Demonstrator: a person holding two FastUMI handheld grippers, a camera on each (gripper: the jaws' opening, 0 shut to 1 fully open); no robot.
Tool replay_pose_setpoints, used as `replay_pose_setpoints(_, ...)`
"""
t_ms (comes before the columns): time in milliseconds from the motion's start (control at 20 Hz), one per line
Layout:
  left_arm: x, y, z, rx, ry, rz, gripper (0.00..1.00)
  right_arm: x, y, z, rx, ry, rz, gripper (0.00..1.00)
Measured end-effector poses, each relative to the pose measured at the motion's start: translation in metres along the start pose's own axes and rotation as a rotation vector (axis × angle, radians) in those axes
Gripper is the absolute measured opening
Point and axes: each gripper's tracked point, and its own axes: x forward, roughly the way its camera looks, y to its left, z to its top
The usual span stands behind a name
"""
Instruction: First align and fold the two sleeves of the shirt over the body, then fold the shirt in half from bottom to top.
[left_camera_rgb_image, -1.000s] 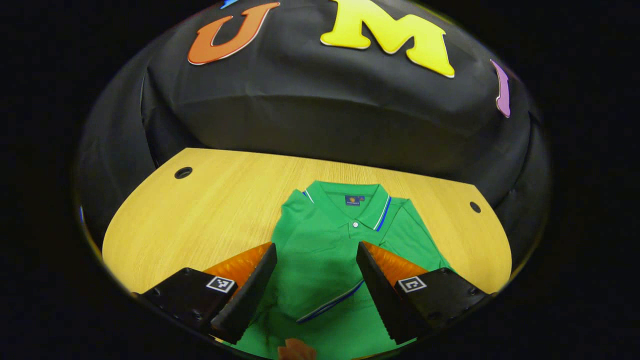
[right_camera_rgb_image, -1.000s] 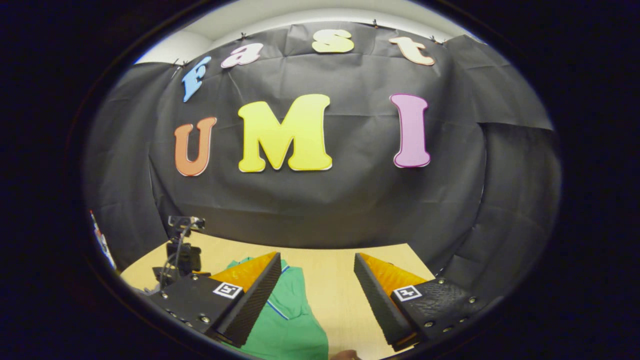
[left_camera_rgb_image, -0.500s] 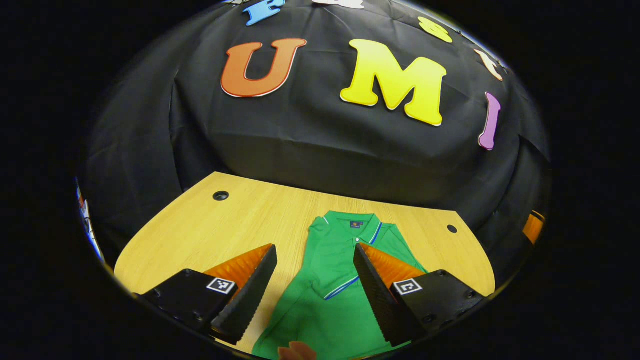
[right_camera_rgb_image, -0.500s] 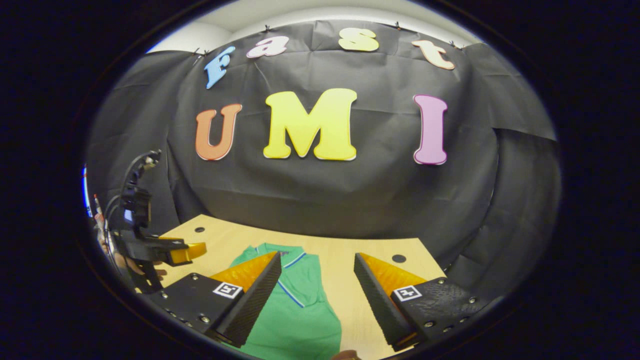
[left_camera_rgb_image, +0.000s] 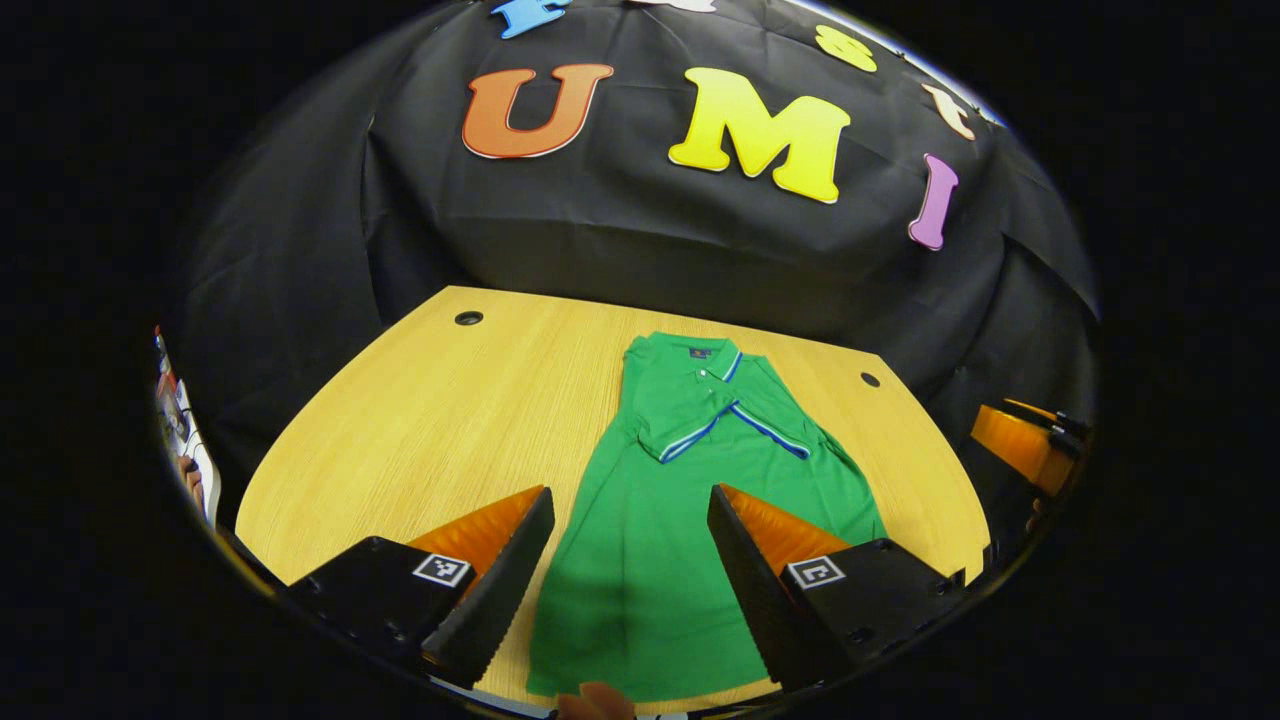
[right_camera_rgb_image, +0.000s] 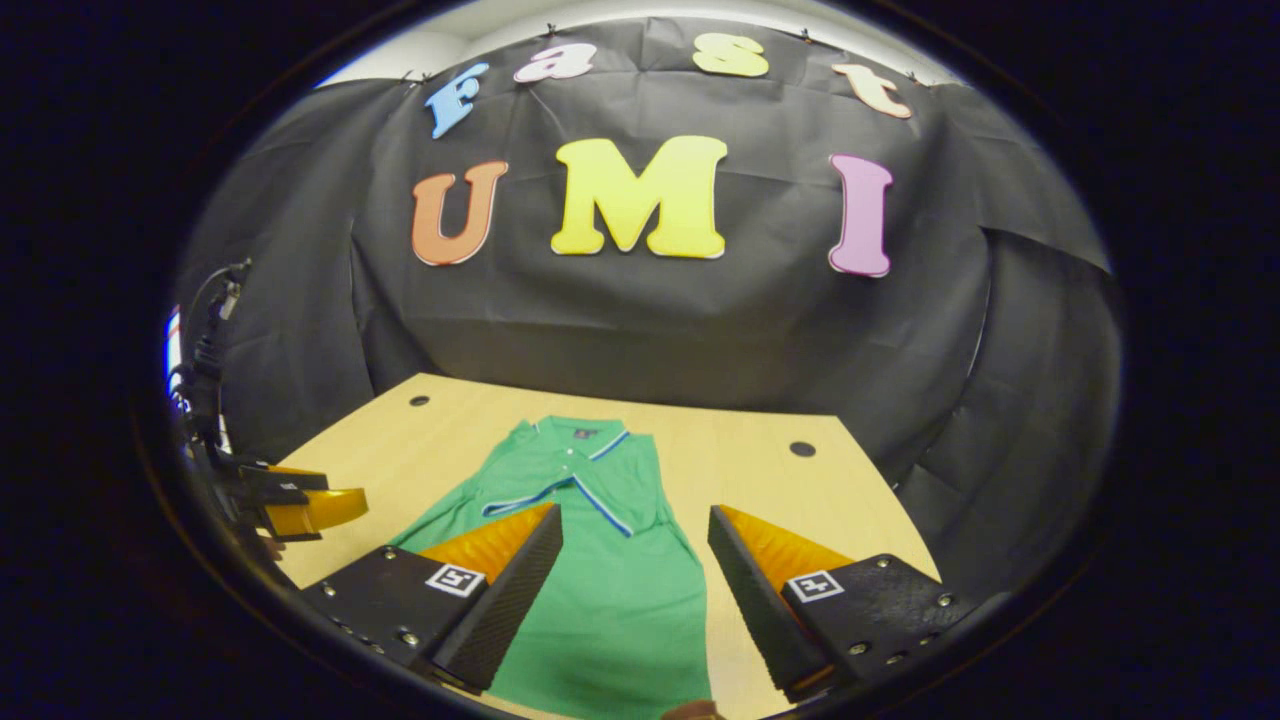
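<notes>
A green short-sleeved polo shirt with blue-and-white trim (left_camera_rgb_image: 690, 500) lies flat on the light wooden tabletop (left_camera_rgb_image: 420, 420), collar toward the far black cloth wall and hem toward the near edge. Both sleeves are folded inward over the chest, their striped cuffs meeting just below the collar. The left hand-held gripper (left_camera_rgb_image: 630, 560) hangs above the shirt's lower half, jaws spread wide with nothing between them. The right hand-held gripper (right_camera_rgb_image: 635, 580) is likewise above the lower body of the shirt (right_camera_rgb_image: 610, 590), jaws apart and holding nothing. In the right gripper view the left gripper also appears at the far left.
</notes>
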Motion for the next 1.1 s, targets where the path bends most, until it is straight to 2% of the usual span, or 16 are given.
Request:
replay_pose_setpoints(100,-0.011,0.004,-0.017,-0.001,0.034,-0.002,0.99,-0.011,0.0,-0.026,0.009,0.053,-0.01,0.98)
replay_pose_setpoints(150,-0.012,0.007,-0.028,-0.008,0.062,0.003,0.99,-0.013,-0.001,-0.04,0.011,0.085,-0.019,0.94)
replay_pose_setpoints(250,-0.016,0.014,-0.052,-0.031,0.122,0.013,0.99,-0.019,-0.006,-0.071,0.009,0.157,-0.042,0.98)
replay_pose_setpoints(300,-0.017,0.018,-0.067,-0.035,0.158,0.023,0.99,-0.021,-0.009,-0.086,0.007,0.189,-0.056,0.94)
replay_pose_setpoints(600,-0.025,0.028,-0.135,-0.061,0.326,0.066,1.0,-0.025,-0.024,-0.172,0.008,0.389,-0.087,0.94)
replay_pose_setpoints(1100,-0.03,0.036,-0.177,-0.028,0.433,0.126,0.99,-0.033,-0.043,-0.239,0.021,0.561,-0.114,0.94)
